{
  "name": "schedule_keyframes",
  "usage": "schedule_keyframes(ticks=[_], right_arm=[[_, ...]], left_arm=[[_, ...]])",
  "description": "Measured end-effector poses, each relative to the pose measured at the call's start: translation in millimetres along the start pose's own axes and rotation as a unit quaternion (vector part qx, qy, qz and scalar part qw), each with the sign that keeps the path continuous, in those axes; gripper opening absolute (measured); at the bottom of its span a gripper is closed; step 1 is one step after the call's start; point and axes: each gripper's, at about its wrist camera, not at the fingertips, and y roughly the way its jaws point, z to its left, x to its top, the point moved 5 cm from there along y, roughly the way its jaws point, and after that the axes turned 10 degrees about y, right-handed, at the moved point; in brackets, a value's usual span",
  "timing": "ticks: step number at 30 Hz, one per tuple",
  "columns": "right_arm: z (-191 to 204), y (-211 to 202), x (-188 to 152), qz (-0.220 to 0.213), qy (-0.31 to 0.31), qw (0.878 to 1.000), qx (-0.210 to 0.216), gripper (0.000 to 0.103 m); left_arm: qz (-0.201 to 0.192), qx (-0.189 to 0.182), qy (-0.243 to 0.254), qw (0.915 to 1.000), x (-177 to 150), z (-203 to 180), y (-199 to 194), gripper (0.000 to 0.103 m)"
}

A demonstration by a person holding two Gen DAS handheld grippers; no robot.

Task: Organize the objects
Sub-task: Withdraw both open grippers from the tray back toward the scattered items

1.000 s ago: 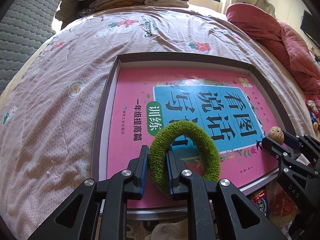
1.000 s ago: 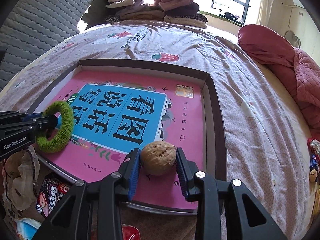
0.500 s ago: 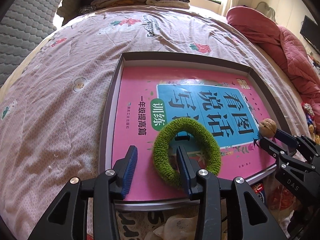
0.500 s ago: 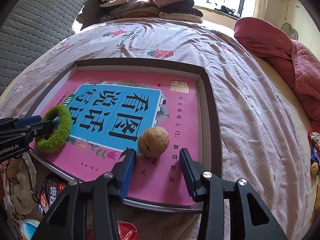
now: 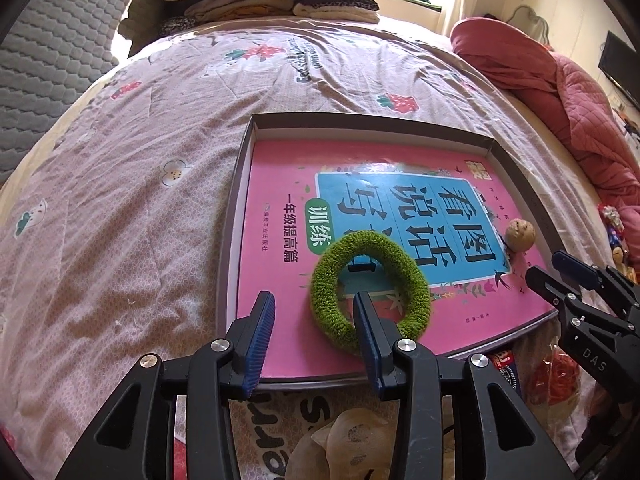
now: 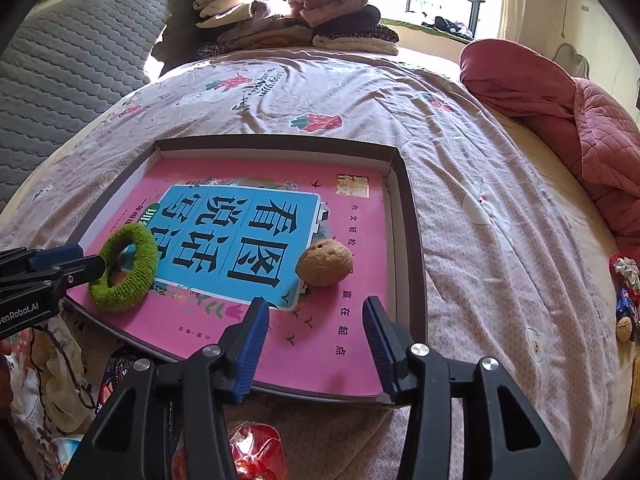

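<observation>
A pink workbook (image 5: 360, 208) in a shallow box bears the blue-panelled title 看图说话写话, a green tag 训练 and 一年级提高篇; gripper bodies read "DAS" (image 5: 592, 360) and "GenRobot.AI" (image 6: 20, 312).

Both wrist views look steeply down, close over the bed, sharing the pink book (image 5: 360, 216) in its tray (image 6: 412, 240).
</observation>
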Motion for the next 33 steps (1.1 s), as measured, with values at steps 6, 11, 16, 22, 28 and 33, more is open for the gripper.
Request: schedule_keyframes(ticks=[6,11,16,22,28,33], right_arm=[[-2,-16,0,-0.013,0.009,1.0,0.007,0.049],[0,-29,-2,-0.022,0.011,1.0,0.015,0.049],[5,-42,-6,-0.033,0.006,0.999,0.021,0.049],[11,-58,-8,-0.044,0.002,0.999,0.028,0.049],[16,-76,-8,-0.057,-0.002,0.998,0.033,0.049],[22,-89,-10,-0.067,-0.009,0.997,0.035,0.049]], left_arm=[[-0.008,-0.004,-0.019,0.9998,-2,7,-11,0.052],[-0.022,0.003,-0.017,0.9996,-3,8,-25,0.053],[-0.036,0.005,-0.012,0.9992,-3,5,-40,0.054],[-0.05,0.006,-0.006,0.9987,-4,1,-58,0.054],[-0.061,0.007,-0.002,0.9981,-7,-4,-72,0.055],[-0.069,0.01,0.005,0.9975,-10,-10,-84,0.056]])
